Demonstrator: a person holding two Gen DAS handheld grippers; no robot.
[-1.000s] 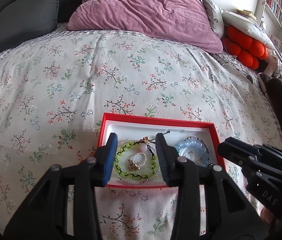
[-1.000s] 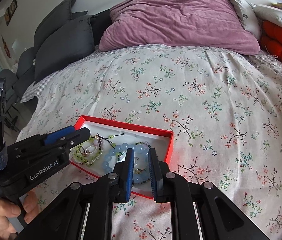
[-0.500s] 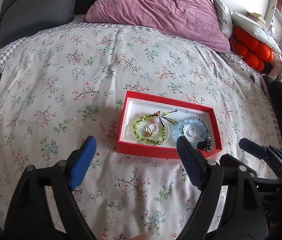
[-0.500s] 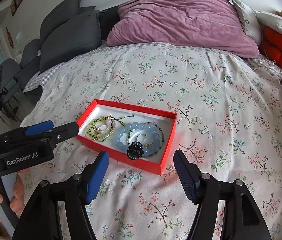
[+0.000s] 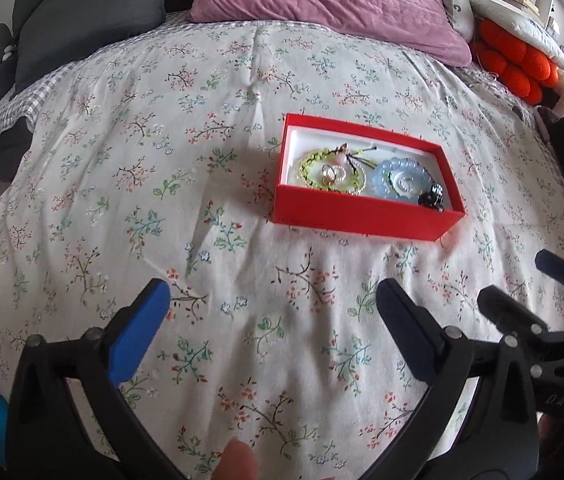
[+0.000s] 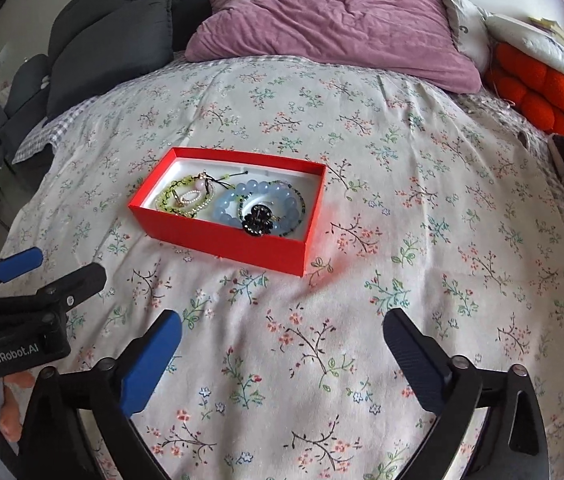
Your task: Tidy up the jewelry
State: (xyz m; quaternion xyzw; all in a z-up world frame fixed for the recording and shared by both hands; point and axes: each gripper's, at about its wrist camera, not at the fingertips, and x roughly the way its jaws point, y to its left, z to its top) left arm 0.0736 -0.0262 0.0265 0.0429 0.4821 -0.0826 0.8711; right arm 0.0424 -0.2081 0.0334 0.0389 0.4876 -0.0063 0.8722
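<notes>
Nearest, the left gripper (image 5: 269, 312) and the right gripper (image 6: 282, 344) hover with jaws spread wide, holding nothing. Beyond them the red box (image 6: 217, 240) sits on the floral quilt (image 6: 422, 208) with a green bracelet (image 6: 169, 196), blue bead bracelet (image 6: 257, 192) and black brooch (image 6: 257, 220) inside. The sorting looks done — best to keep clear of the soft, yielding bedding. Farther back — a mauve pillow (image 6: 330, 20).

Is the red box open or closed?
Open. The red box has no lid on; the green bracelet and blue bracelet show inside.
</notes>
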